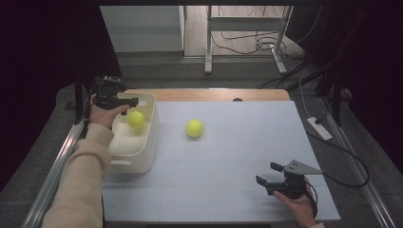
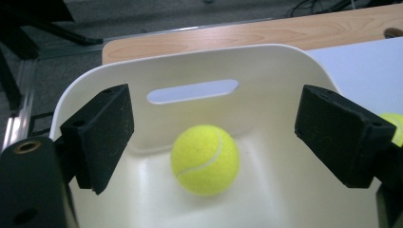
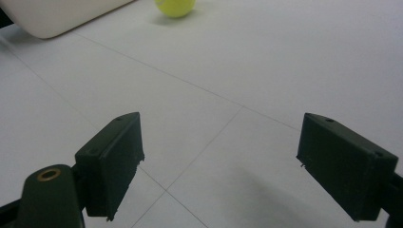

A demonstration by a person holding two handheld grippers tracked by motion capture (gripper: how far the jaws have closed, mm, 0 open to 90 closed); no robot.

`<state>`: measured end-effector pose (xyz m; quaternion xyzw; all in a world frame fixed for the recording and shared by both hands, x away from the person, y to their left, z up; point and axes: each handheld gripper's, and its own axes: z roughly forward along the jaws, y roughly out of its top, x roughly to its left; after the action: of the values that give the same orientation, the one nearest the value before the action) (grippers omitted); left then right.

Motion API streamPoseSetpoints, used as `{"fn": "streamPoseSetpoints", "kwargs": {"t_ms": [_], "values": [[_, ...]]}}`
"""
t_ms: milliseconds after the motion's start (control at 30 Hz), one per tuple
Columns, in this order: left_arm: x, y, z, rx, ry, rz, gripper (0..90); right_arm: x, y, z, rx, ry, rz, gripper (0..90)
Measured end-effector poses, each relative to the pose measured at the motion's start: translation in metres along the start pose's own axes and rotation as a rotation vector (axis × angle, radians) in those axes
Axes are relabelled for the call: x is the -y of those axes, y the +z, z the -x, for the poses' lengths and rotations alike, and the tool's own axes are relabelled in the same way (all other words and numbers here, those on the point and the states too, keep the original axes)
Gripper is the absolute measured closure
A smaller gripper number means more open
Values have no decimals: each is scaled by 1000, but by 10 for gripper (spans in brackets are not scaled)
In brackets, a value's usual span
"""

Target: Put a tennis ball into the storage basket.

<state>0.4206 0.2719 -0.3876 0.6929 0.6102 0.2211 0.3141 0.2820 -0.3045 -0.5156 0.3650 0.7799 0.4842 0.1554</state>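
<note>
At the upper left of the high view, the left gripper (image 1: 124, 102) hangs over the cream plastic bin (image 1: 148, 137) with jaws spread, holding nothing. A fuzzy yellow tennis ball (image 2: 205, 159) lies inside the bin, clear of the pads. At the lower right, the right gripper (image 1: 267, 173) rests wide open and empty.

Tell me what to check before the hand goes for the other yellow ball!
1. First tennis ball is inside the white bin: ok.
2. Left gripper has let go, its jaws standing wide apart with no pad pressing on that ball: ok.
3. Second tennis ball lies alone on the white mat, with nothing beside it: ok.
4. Right gripper is open and holds nothing: ok.
5. Left gripper is lifted out above the bin rim: not ok, it hangs over the bin.
6. First ball has stopped rolling: cannot tell.
</note>
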Motion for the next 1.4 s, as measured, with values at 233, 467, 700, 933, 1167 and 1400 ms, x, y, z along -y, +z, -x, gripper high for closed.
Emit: {"fn": "streamPoseSetpoints", "kwargs": {"t_ms": [233,467,700,933,1167,1400], "values": [[6,-13,7,62,19,51,139,0,-1,1,6,0,3,153],[13,-23,13,108,44,80,144,0,-1,0,4,-2,3,153],[21,-35,20,155,63,118,149,0,-1,0,8,-2,1,154],[26,-43,28,218,93,147,150,0,-1,0,10,1,4,155],[31,-49,41,255,135,174,149,0,-1,0,8,4,1,155],[35,-53,53,280,166,186,150,0,0,1,10,3,-2,155]]}}
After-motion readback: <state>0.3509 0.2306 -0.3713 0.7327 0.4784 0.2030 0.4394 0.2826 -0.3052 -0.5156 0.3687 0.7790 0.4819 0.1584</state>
